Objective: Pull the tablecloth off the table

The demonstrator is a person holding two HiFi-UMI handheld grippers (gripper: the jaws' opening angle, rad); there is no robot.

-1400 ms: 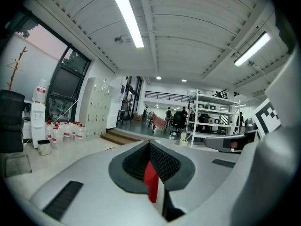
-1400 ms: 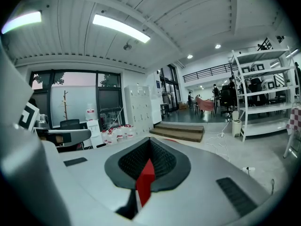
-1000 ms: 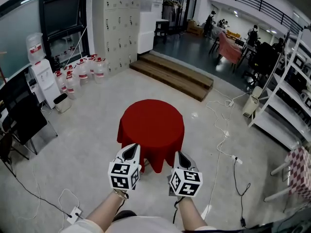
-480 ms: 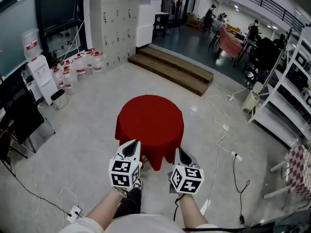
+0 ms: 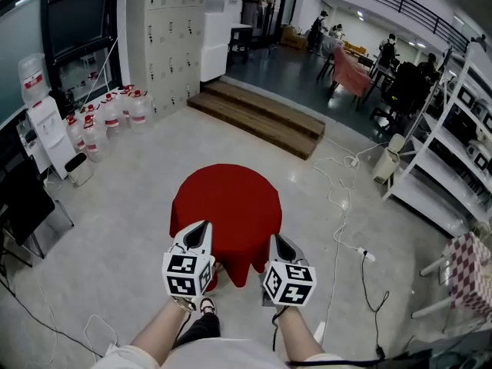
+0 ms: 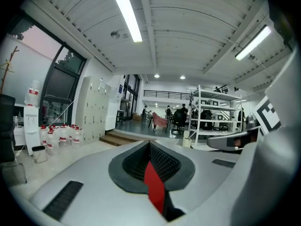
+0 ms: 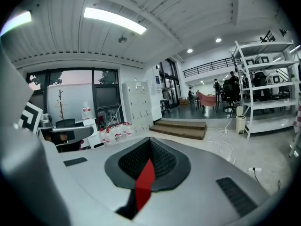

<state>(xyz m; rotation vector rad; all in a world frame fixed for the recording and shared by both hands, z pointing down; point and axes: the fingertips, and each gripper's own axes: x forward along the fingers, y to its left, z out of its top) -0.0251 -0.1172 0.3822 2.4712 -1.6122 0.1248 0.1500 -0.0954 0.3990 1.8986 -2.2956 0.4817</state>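
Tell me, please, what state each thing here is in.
tablecloth: spread over the table, hiding it; near hem pinched in both grippers
left gripper: shut on the tablecloth
right gripper: shut on the tablecloth

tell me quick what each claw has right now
left claw: closed on the cloth
right claw: closed on the cloth

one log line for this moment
left gripper: shut on tablecloth near edge | right gripper: shut on tablecloth near edge | tablecloth: draped, not yet off
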